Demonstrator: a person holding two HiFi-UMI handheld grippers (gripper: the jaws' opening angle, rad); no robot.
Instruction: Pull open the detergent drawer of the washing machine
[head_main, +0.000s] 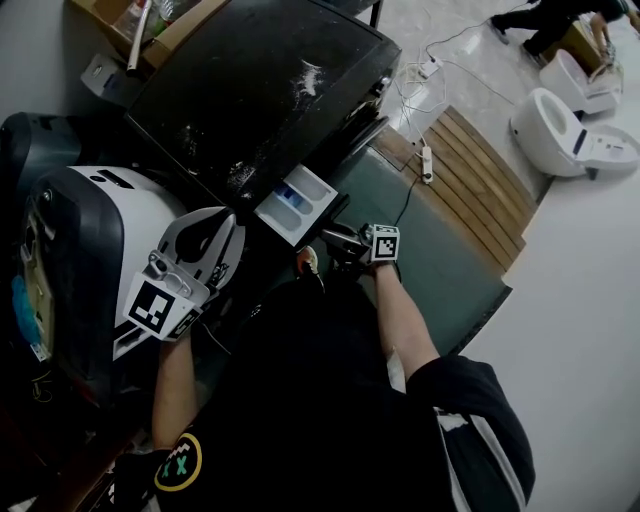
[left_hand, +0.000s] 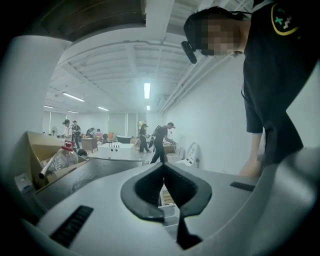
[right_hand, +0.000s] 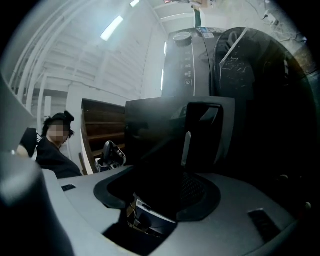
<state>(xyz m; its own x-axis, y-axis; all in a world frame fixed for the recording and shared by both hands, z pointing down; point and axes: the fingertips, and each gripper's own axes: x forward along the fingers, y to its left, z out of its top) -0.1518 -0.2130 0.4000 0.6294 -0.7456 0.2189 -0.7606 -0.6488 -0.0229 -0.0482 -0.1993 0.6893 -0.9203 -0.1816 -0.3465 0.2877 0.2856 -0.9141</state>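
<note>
The detergent drawer (head_main: 298, 205) sticks well out of the washing machine (head_main: 250, 90), the right gripper (head_main: 328, 240) looks clamped, jaws partway apart, on its dark front panel (pretty murky there), and the left gripper (head_main: 225, 225) sits off to the side, jaws together, empty.

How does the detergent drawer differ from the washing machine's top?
The detergent drawer is white inside with a blue compartment; the washing machine top is black with white smears. The drawer is small and juts out open; the top is broad. Both belong to one machine.
</note>
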